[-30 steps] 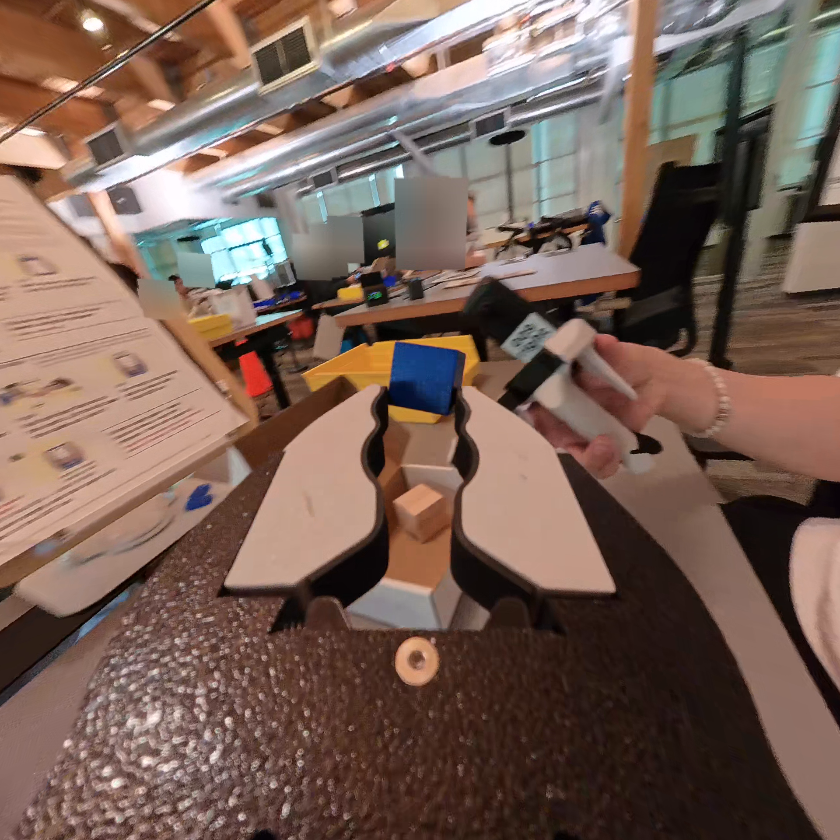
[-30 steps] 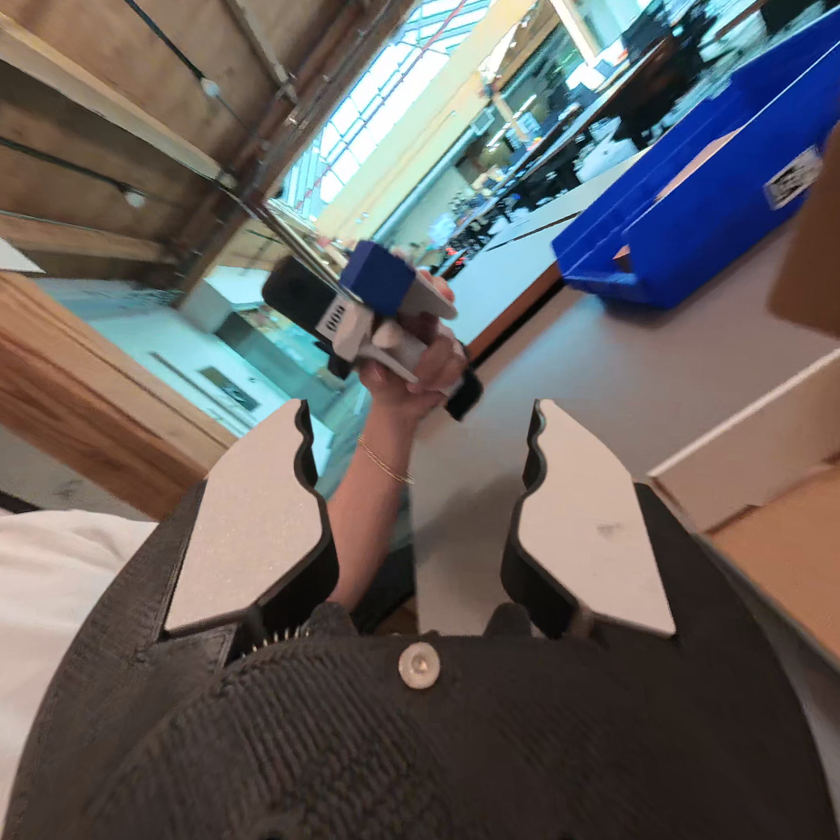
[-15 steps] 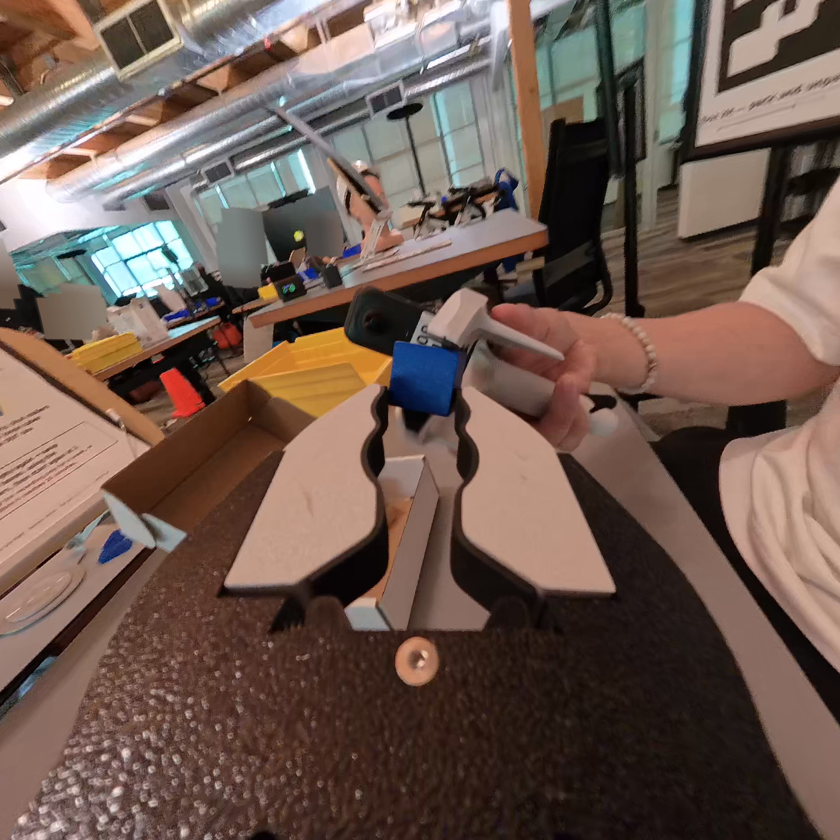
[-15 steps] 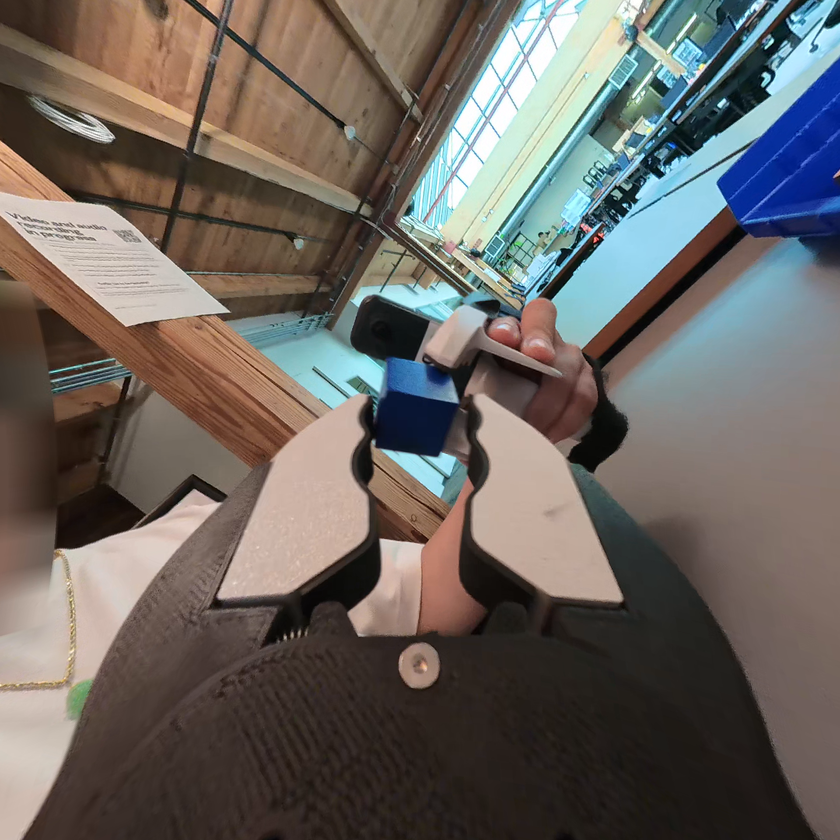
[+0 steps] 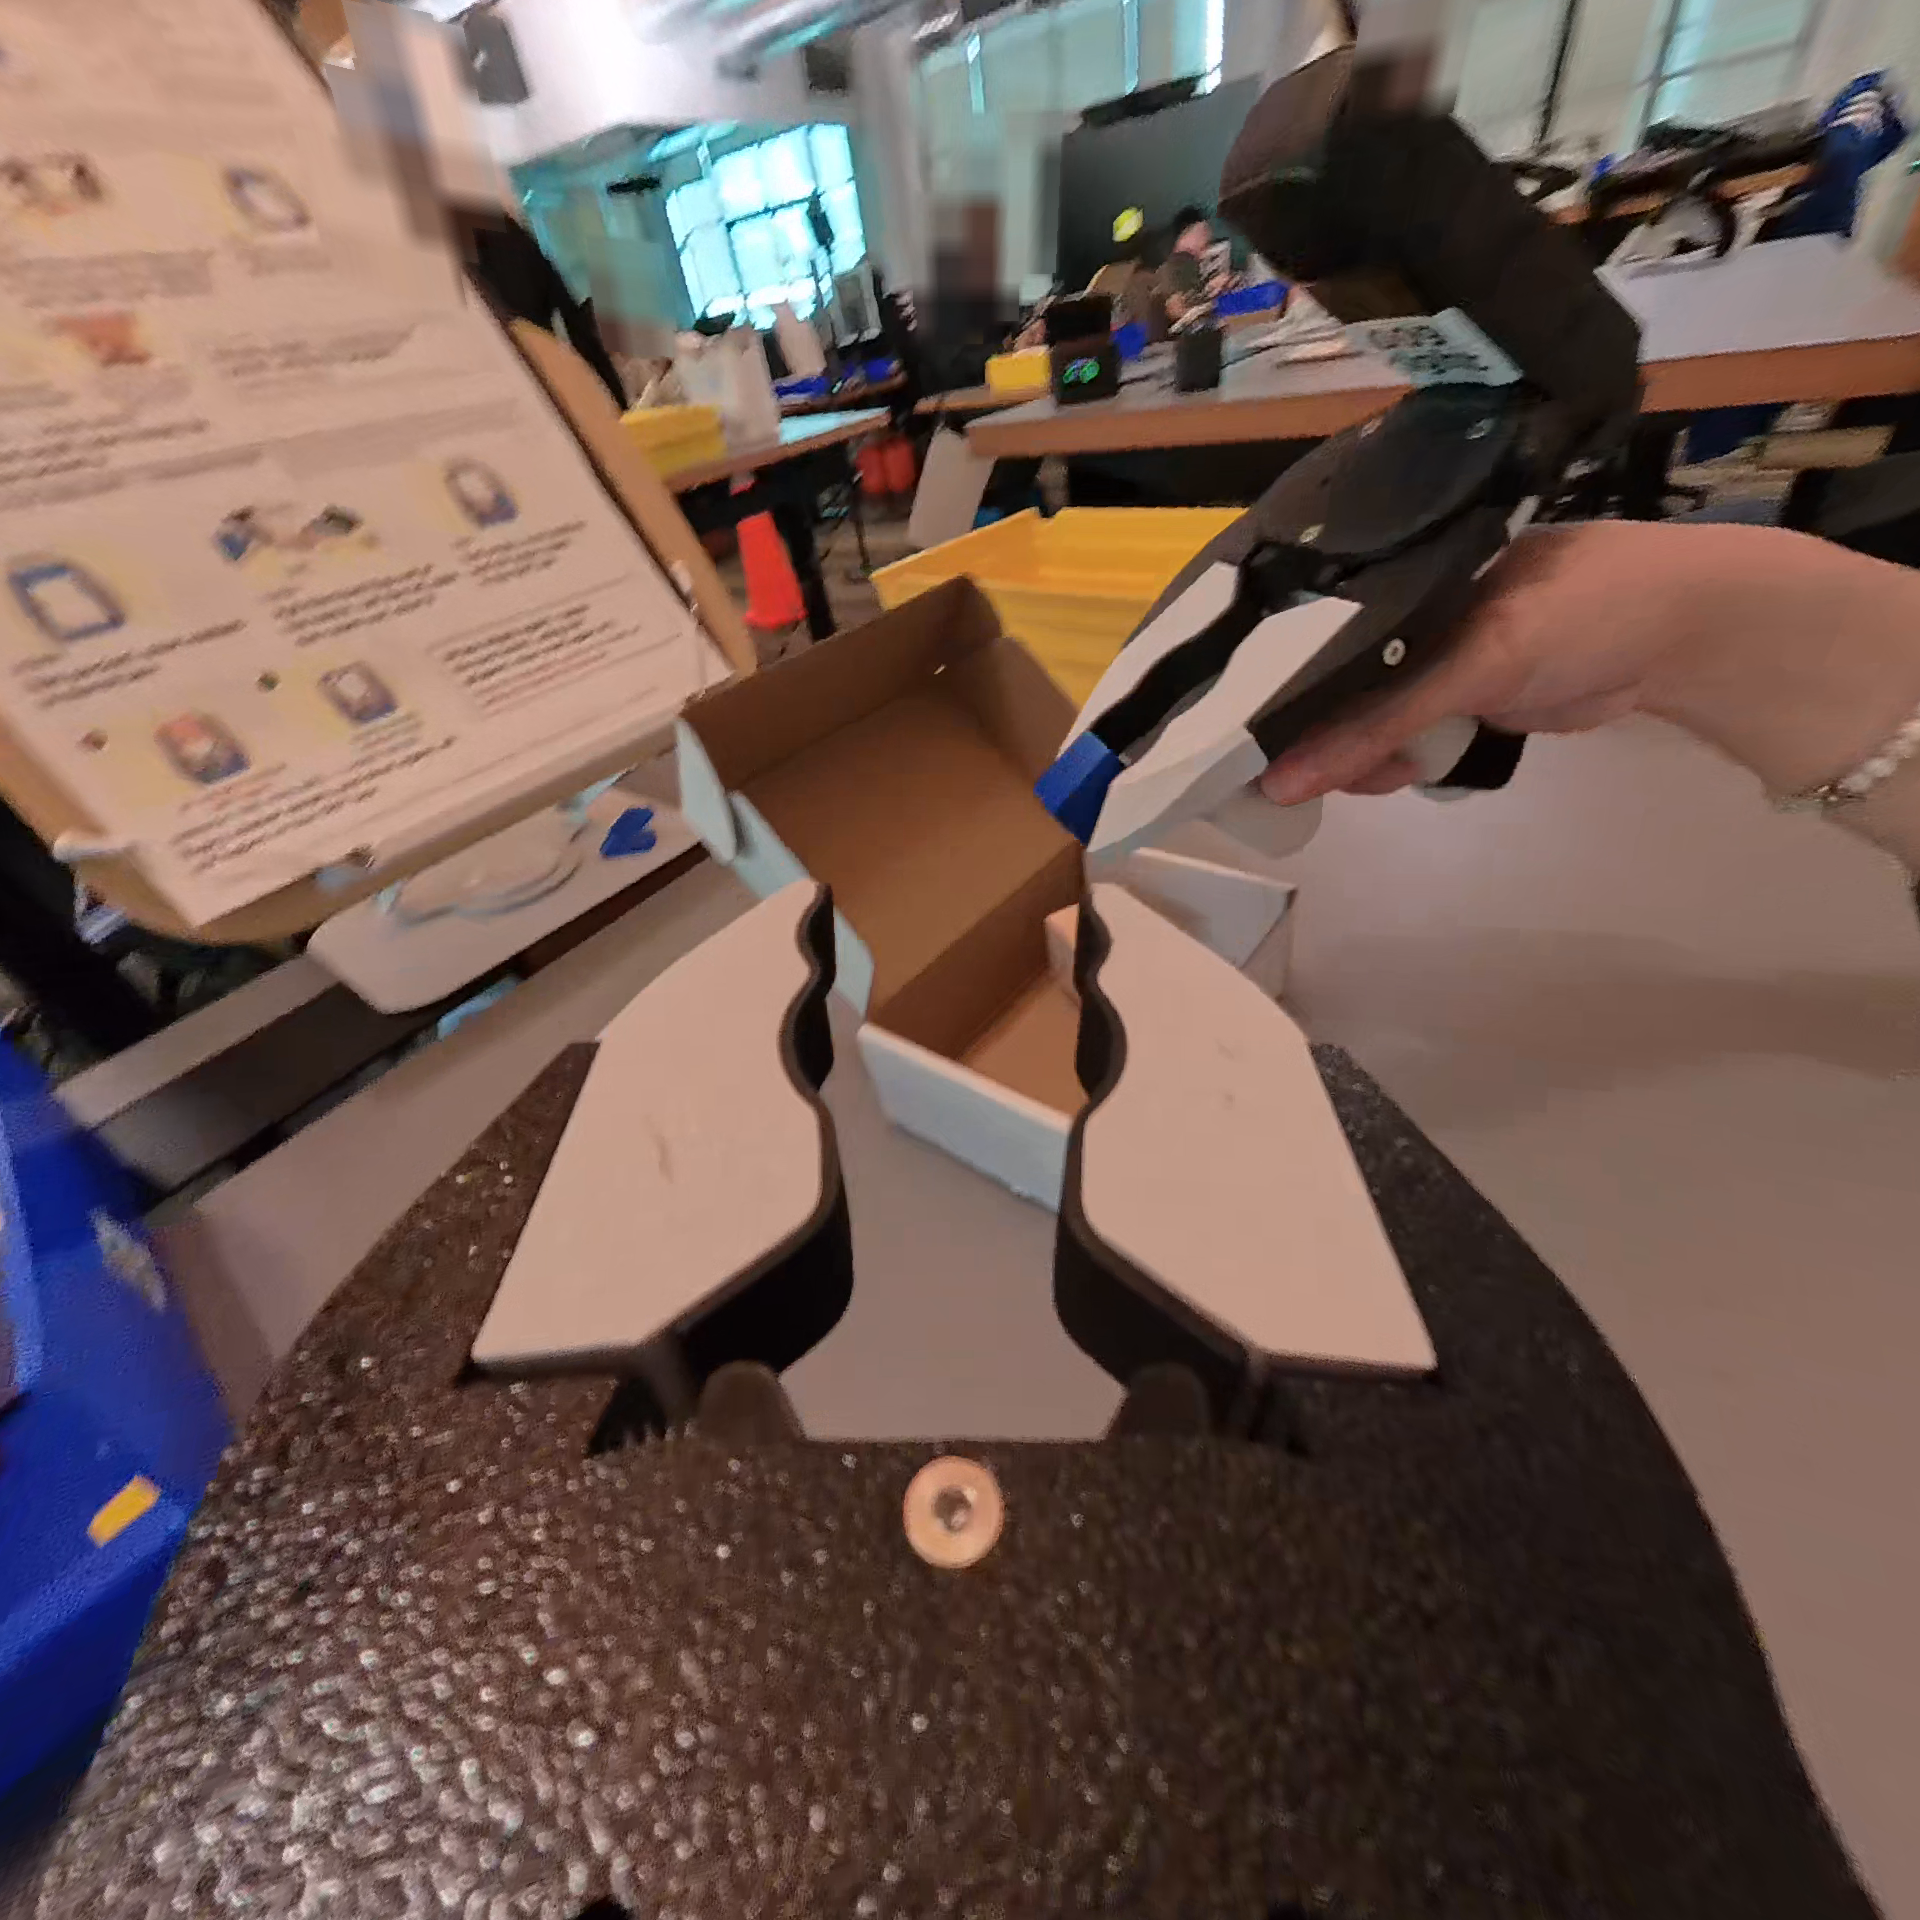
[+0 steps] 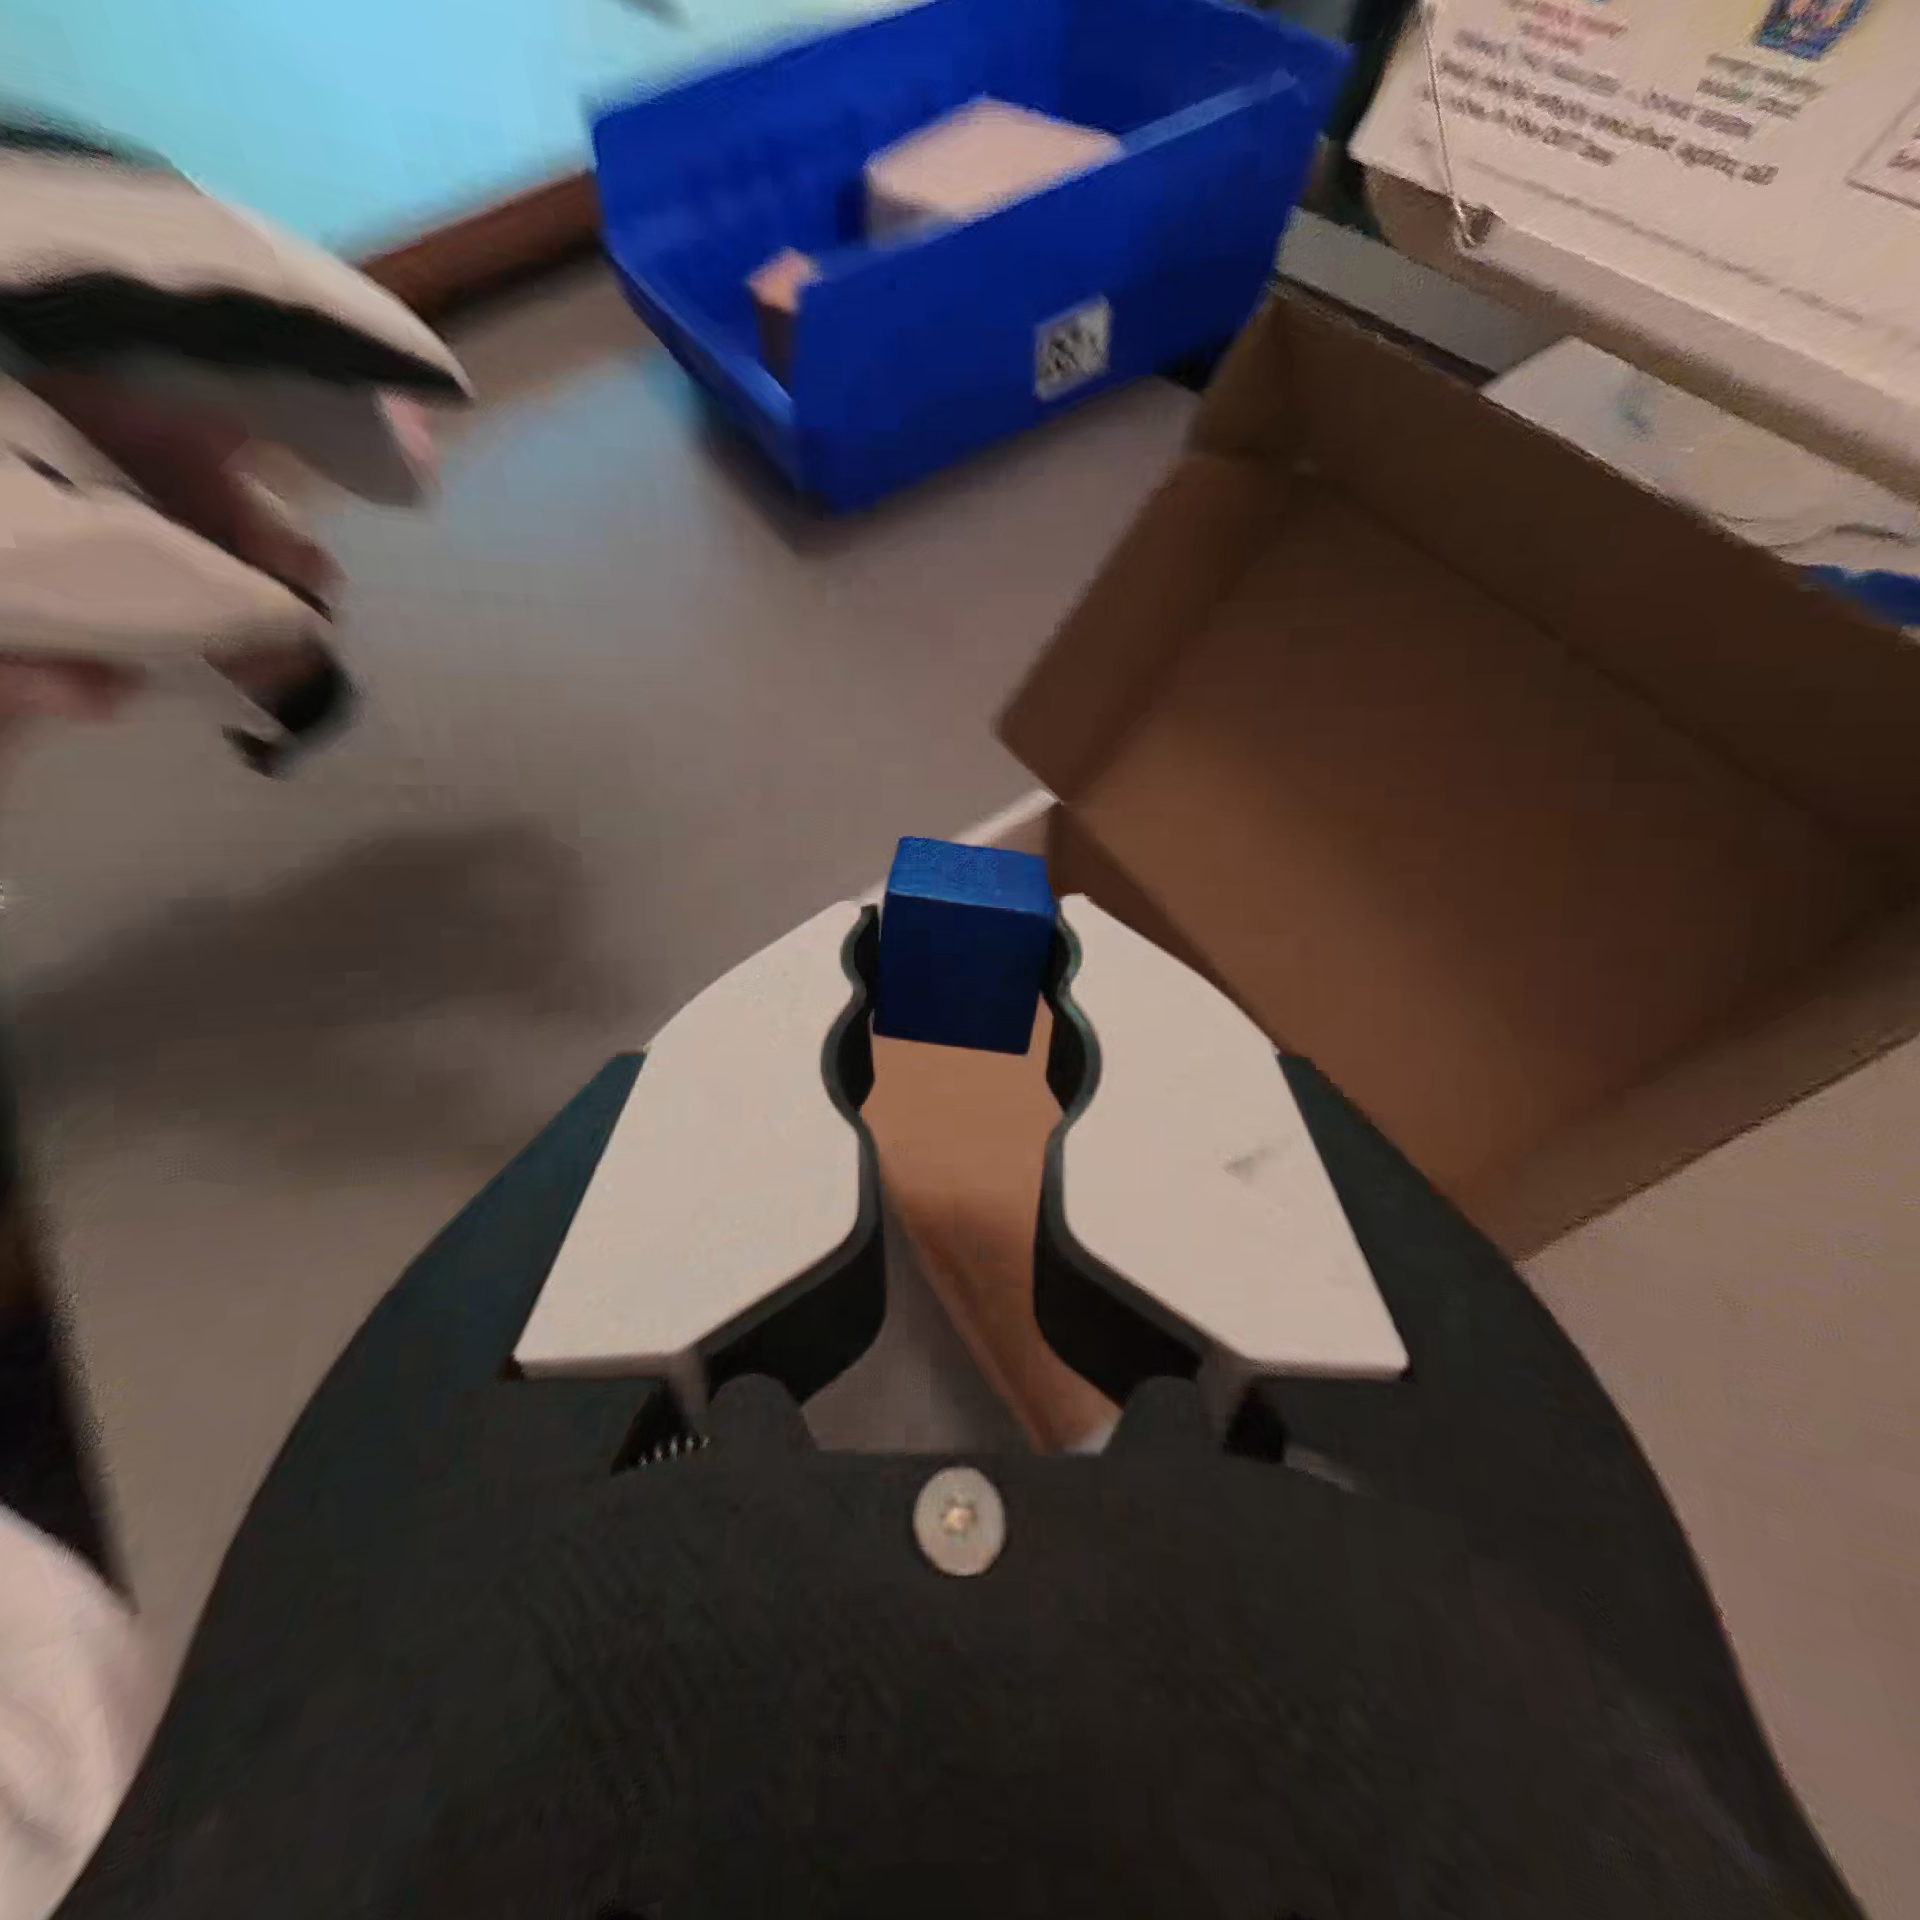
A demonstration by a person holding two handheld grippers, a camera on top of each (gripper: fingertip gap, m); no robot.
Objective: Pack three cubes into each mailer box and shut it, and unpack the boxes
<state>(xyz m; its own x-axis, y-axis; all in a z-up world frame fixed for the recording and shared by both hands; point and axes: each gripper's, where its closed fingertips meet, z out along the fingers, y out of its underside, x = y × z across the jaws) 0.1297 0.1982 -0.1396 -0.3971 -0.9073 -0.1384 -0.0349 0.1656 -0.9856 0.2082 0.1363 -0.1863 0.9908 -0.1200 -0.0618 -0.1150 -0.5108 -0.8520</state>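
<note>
An open mailer box (image 5: 925,831), white outside and brown inside, stands on the grey table just beyond my left gripper (image 5: 951,935), which is open and empty. My fingers hide part of the box floor, and no cube shows in the visible part. My right gripper (image 5: 1086,805) comes in from the right, shut on a blue cube (image 5: 1075,784), and holds it above the box's right edge. In the right wrist view the right gripper (image 6: 961,930) pinches the blue cube (image 6: 961,956) at its tips, with the box's raised lid (image 6: 1455,779) to the right.
A blue bin (image 6: 935,343) holding a cardboard box stands at the far side, and also shows at the left edge of the left wrist view (image 5: 62,1351). A yellow bin (image 5: 1060,582) sits behind the mailer box. A tilted instruction board (image 5: 260,468) overhangs the left.
The blue cube went from my left gripper to my right one. The left gripper opened and pulled back. The right gripper carried the cube down over the open box.
</note>
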